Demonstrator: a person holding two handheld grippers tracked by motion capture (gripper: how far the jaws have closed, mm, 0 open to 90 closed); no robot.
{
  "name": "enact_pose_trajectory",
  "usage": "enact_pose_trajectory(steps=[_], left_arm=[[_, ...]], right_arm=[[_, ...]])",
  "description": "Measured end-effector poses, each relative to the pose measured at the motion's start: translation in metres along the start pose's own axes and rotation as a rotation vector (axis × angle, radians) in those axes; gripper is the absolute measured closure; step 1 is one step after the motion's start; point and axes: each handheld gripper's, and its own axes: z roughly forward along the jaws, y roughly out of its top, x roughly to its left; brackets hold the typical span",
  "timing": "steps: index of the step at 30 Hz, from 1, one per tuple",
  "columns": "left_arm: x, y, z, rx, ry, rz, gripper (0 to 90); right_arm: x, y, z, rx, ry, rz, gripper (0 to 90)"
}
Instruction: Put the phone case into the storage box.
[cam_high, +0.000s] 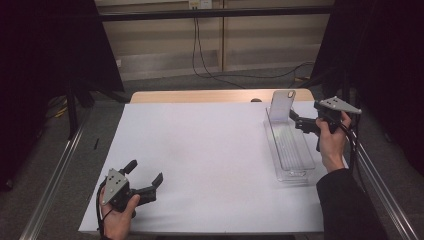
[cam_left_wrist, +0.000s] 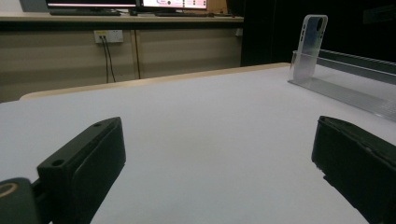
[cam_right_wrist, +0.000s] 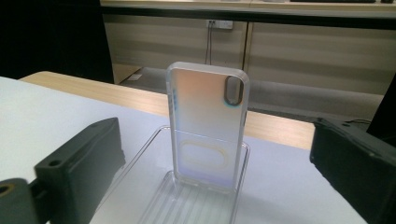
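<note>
Spread wide and empty, the jaws of our right gripper (cam_high: 300, 121) face the clear phone case (cam_right_wrist: 208, 126) standing upright at the tray's (cam_high: 290, 150) far end, so we should close squarely on its edges, while our left gripper (cam_high: 145, 180), released, waits well apart from the tray on the tabletop (cam_high: 200, 150).

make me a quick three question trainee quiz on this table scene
1. True or false: the translucent plastic phone case stands upright in the clear ribbed plastic tray.
2. Which claw is nearer the case: A left claw, B right claw?
3. Fill in: both claws are ____ and hold nothing.

Key: 1 true. 2 B. 3 open.
</note>
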Motion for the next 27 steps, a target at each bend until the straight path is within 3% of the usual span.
enact_pose_trajectory(steps=[9, 14, 27], left_arm=[[-0.001, -0.001, 0.0, -0.001, -0.005, -0.009, 2.6], [0.0, -0.001, 0.0, 0.002, -0.005, -0.008, 2.5], [0.0, -0.001, -0.001, 0.004, 0.004, -0.002, 2.5]], right_arm=[[0.0, -0.005, -0.02, -0.014, -0.026, -0.013, 1.4], [0.005, -0.012, -0.03, -0.044, -0.021, -0.003, 1.1], [0.018, -0.026, -0.049, -0.06, -0.009, -0.039, 1.1]])
